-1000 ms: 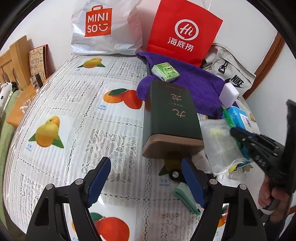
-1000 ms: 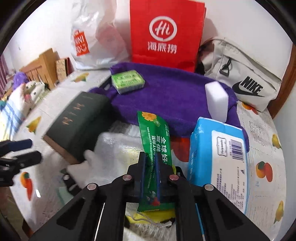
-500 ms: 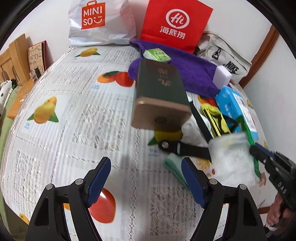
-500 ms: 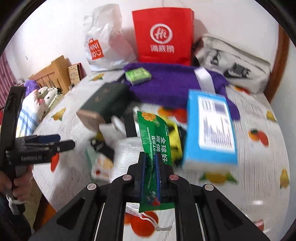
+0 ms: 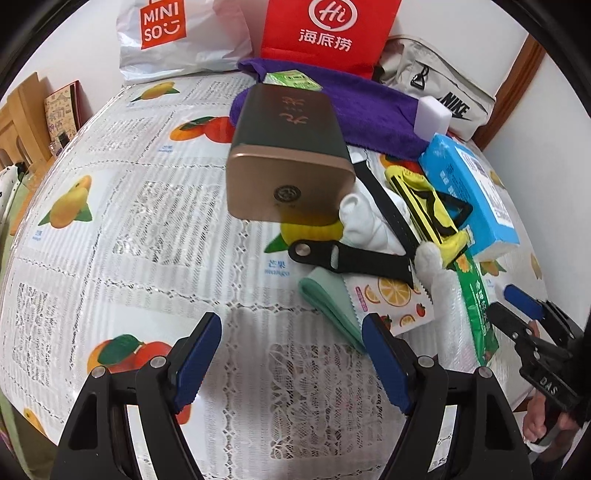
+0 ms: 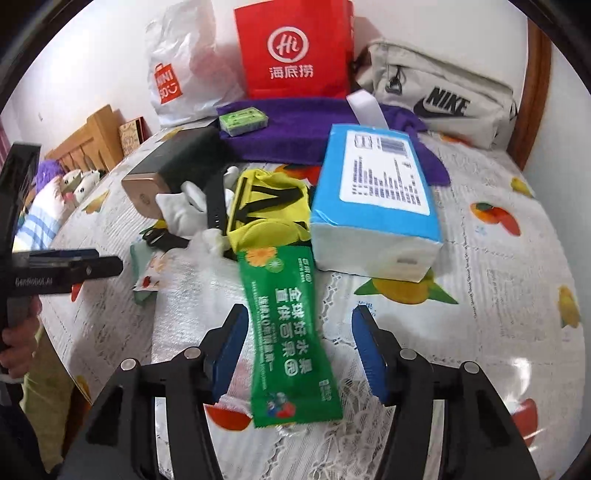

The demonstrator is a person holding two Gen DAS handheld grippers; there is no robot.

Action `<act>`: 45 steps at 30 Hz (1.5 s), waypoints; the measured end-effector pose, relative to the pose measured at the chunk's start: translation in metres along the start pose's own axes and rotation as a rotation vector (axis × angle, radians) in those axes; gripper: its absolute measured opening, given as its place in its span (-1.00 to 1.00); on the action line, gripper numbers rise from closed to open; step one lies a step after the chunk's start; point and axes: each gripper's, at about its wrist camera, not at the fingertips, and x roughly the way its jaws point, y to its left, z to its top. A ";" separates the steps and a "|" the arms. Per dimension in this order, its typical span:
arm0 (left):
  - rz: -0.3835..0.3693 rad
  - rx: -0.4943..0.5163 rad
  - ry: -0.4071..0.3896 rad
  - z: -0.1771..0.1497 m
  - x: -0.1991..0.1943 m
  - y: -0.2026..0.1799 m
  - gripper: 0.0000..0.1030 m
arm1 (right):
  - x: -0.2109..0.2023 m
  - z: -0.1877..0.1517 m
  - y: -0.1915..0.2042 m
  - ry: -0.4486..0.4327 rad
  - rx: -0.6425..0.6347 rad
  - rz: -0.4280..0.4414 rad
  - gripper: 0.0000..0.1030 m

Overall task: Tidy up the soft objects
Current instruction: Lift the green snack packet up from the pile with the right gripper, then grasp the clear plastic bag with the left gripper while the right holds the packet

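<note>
My right gripper (image 6: 299,350) is open; the green-labelled mesh bag (image 6: 288,339) lies flat on the table between its fingers, its white mesh (image 6: 184,295) spread to the left. It also shows in the left wrist view (image 5: 476,314). My left gripper (image 5: 291,354) is open and empty above the tablecloth, short of a mint cloth (image 5: 328,299) and fruit-print packet (image 5: 391,299). Behind lie a black strap (image 5: 351,258), white sock (image 5: 365,221), yellow pouch (image 6: 269,206), blue tissue pack (image 6: 376,206), purple towel (image 6: 295,129) and white sponge (image 5: 432,114).
A dark green box with a bronze end (image 5: 288,155) lies mid-table. A green soap packet (image 6: 243,118) sits on the towel. A Miniso bag (image 5: 166,33), red paper bag (image 6: 295,51) and Nike pouch (image 6: 443,99) line the back wall. Wooden furniture (image 6: 92,140) stands at left.
My right gripper has opened and let go of the green-labelled mesh bag, which now lies on the table. Both grippers have pulled back toward the near edge.
</note>
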 end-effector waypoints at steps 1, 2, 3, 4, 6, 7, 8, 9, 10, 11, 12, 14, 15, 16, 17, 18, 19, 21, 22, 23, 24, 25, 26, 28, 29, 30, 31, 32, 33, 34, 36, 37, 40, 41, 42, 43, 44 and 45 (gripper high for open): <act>0.001 0.002 0.003 0.000 0.001 -0.001 0.50 | 0.004 0.001 -0.002 0.015 0.011 0.020 0.13; 0.003 0.005 0.005 0.000 0.001 -0.003 0.50 | 0.009 0.001 -0.003 0.026 0.021 0.036 0.13; 0.005 0.009 0.006 0.000 0.002 -0.004 0.50 | 0.013 0.000 -0.003 0.033 0.020 0.052 0.13; 0.006 0.012 0.007 -0.001 0.002 -0.005 0.50 | 0.017 -0.001 -0.001 0.039 0.012 0.056 0.13; 0.007 0.018 0.008 -0.001 0.002 -0.008 0.50 | 0.023 -0.003 0.004 0.035 -0.018 0.043 0.12; 0.007 0.021 0.008 -0.002 0.002 -0.009 0.50 | 0.023 -0.004 0.006 0.021 -0.032 0.031 -0.07; 0.005 0.026 0.008 -0.002 0.002 -0.010 0.50 | 0.022 -0.004 0.007 0.011 -0.032 0.037 -0.33; 0.004 0.030 0.008 -0.002 0.002 -0.012 0.50 | 0.020 -0.004 0.006 0.013 -0.024 0.052 -0.33; 0.001 0.035 0.008 -0.003 0.002 -0.014 0.50 | 0.017 -0.003 0.003 0.004 -0.006 0.075 -0.33; -0.004 0.039 0.008 -0.004 0.003 -0.017 0.50 | 0.013 -0.002 0.001 -0.013 0.009 0.083 -0.33; -0.008 0.044 0.010 -0.004 0.003 -0.019 0.50 | 0.010 -0.002 -0.001 -0.026 0.016 0.085 -0.33; -0.022 0.058 0.010 -0.006 0.002 -0.026 0.50 | 0.002 -0.002 -0.003 -0.043 0.017 0.095 -0.34; -0.031 0.064 0.010 -0.007 0.002 -0.030 0.50 | -0.003 -0.002 -0.004 -0.052 0.017 0.094 -0.34; -0.040 0.071 0.010 -0.009 0.001 -0.033 0.50 | -0.006 -0.002 -0.005 -0.058 0.015 0.088 -0.34; -0.052 0.080 0.010 -0.010 0.000 -0.038 0.50 | -0.010 -0.004 -0.007 -0.064 0.012 0.076 -0.34; -0.059 0.090 0.010 -0.011 0.000 -0.041 0.50 | -0.013 -0.005 -0.010 -0.066 0.013 0.064 -0.34; -0.066 0.100 0.011 -0.012 -0.001 -0.045 0.50 | -0.016 -0.007 -0.013 -0.069 0.022 0.054 -0.34; -0.078 0.123 0.016 -0.015 -0.001 -0.055 0.50 | -0.020 -0.010 -0.020 -0.068 0.038 0.055 -0.34; -0.083 0.131 0.019 -0.016 -0.001 -0.059 0.50 | -0.020 -0.012 -0.023 -0.065 0.040 0.051 -0.34; -0.093 0.141 0.023 -0.017 -0.001 -0.065 0.50 | -0.021 -0.015 -0.027 -0.063 0.042 0.039 -0.34; -0.106 0.151 0.027 -0.019 -0.001 -0.071 0.50 | -0.022 -0.018 -0.031 -0.062 0.047 0.022 -0.34; -0.117 0.158 0.030 -0.020 -0.001 -0.075 0.50 | -0.023 -0.021 -0.036 -0.059 0.056 0.005 -0.34; -0.133 0.169 0.035 -0.021 0.000 -0.083 0.50 | -0.022 -0.024 -0.040 -0.054 0.064 -0.002 -0.34; -0.142 0.184 0.040 -0.023 0.002 -0.092 0.53 | -0.022 -0.029 -0.049 -0.044 0.086 -0.009 -0.34; -0.137 0.194 0.044 -0.024 0.005 -0.099 0.57 | -0.022 -0.031 -0.053 -0.042 0.099 -0.011 -0.34; -0.133 0.202 0.048 -0.025 0.007 -0.104 0.59 | -0.022 -0.033 -0.057 -0.038 0.109 -0.010 -0.34; -0.129 0.211 0.053 -0.026 0.010 -0.109 0.64 | -0.021 -0.035 -0.060 -0.034 0.113 -0.010 -0.34; -0.126 0.223 0.058 -0.027 0.013 -0.116 0.65 | -0.021 -0.037 -0.063 -0.032 0.116 -0.019 -0.34; -0.124 0.230 0.061 -0.028 0.016 -0.119 0.66 | -0.022 -0.039 -0.065 -0.034 0.120 -0.029 -0.34; -0.120 0.235 0.066 -0.029 0.019 -0.124 0.67 | -0.022 -0.040 -0.069 -0.034 0.124 -0.034 -0.33; -0.098 0.248 0.086 -0.030 0.028 -0.132 0.69 | -0.022 -0.043 -0.073 -0.030 0.133 -0.031 -0.34; -0.078 0.260 0.070 -0.031 0.030 -0.136 0.75 | -0.023 -0.045 -0.075 -0.032 0.139 -0.032 -0.34; -0.030 0.280 0.038 -0.032 0.034 -0.143 0.76 | -0.024 -0.049 -0.080 -0.036 0.149 -0.036 -0.34; -0.016 0.283 0.029 -0.031 0.035 -0.145 0.75 | -0.024 -0.049 -0.082 -0.037 0.153 -0.037 -0.34; -0.006 0.286 0.023 -0.030 0.036 -0.146 0.75 | -0.024 -0.050 -0.083 -0.037 0.157 -0.034 -0.34; 0.001 0.285 0.017 -0.029 0.038 -0.147 0.74 | -0.024 -0.052 -0.083 -0.036 0.162 -0.033 -0.33; 0.006 0.277 0.008 -0.028 0.038 -0.147 0.73 | -0.023 -0.052 -0.084 -0.036 0.167 -0.032 -0.33; 0.007 0.274 0.002 -0.028 0.038 -0.146 0.72 | -0.022 -0.053 -0.084 -0.035 0.169 -0.032 -0.33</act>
